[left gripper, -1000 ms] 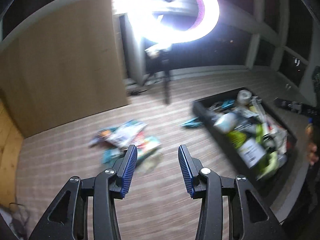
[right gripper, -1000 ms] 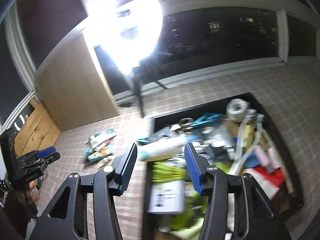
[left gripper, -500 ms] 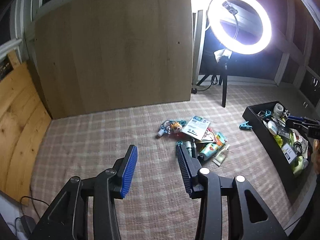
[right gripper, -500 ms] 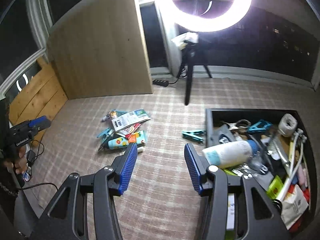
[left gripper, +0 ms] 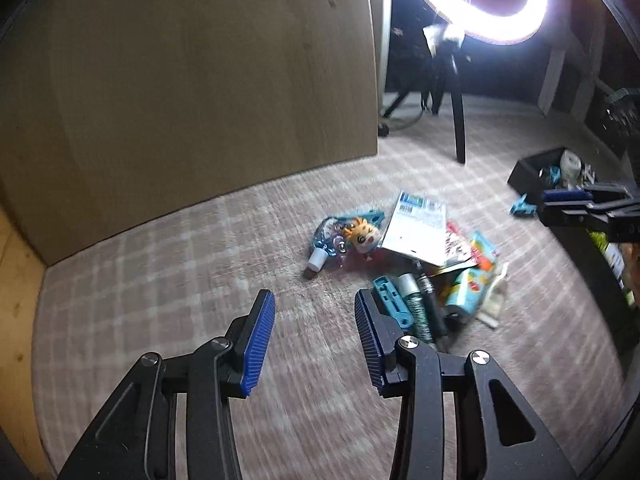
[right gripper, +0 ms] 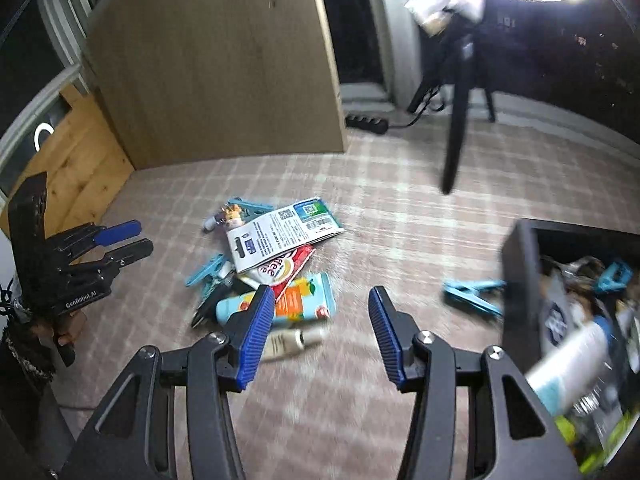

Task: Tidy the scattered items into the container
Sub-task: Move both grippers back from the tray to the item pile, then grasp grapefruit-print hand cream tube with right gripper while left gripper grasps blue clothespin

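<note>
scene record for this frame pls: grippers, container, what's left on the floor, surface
left gripper: open, empty, over bare carpet beside the pile
right gripper: open, empty, between pile and container
container: black bin, already crowded with items
pile: white printed packet on top, blue clips, tubes, small toy figure
stray item: blue clip on the floor next to the bin
surface: checked carpet

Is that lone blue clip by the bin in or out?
Out: the blue clip lies on the carpet just outside the black bin's wall.
</note>
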`<state>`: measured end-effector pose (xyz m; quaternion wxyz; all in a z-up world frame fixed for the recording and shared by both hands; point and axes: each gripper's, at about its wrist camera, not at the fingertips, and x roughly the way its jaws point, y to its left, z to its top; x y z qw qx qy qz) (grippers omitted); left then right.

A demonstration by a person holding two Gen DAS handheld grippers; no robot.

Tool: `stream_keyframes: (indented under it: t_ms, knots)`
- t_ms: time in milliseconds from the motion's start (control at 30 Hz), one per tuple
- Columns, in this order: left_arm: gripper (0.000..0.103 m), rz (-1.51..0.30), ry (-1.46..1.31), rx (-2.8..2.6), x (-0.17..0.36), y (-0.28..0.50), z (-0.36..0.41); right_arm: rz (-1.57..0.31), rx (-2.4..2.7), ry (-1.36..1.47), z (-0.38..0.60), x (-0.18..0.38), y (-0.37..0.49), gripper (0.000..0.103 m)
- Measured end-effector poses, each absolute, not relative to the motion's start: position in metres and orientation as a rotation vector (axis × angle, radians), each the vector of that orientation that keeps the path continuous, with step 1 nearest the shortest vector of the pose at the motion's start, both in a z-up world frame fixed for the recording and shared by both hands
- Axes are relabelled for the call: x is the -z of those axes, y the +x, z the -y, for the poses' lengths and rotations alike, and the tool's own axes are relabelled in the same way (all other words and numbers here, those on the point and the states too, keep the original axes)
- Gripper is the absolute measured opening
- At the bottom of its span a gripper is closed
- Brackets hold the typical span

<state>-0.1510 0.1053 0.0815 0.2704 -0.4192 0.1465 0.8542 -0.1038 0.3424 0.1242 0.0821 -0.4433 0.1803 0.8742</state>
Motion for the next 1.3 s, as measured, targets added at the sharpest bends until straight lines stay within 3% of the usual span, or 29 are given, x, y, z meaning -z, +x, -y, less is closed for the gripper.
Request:
stream_keyframes:
  t_ms: [200, 467, 800, 1200, 1300]
  knots:
    - [0.036, -0.402, -1.151, -2.247, -0.062, -0.175, -0.109, -0.587, -2.636, -1.386, -0.342, -0.106, -0.136, 0.048]
    - [0.036, -0.329, -1.141, -2.167, -0.062, -0.160, -0.108, -0.347, -2.713, -1.496, -0.308, -0.098, -0.131, 0.048]
    - [0.038, -0.330, -1.164, -2.123, -0.054, -0.138, -0.136, -0.211, -2.763, -1.549, -0.313, -0.094, -0.127, 0.049]
    - [0.034, -0.332, -1.194, -2.115, -0.046, -0.142, -0.137, -0.229, -2.871, -1.608, -0.314, -0.079, -0.155, 0.056]
    - [0.028, -0.333, -1.211, -2.132, -0.044, -0.146, -0.135, -0.229, -2.877, -1.667, -0.314, -0.079, -0.152, 0.056]
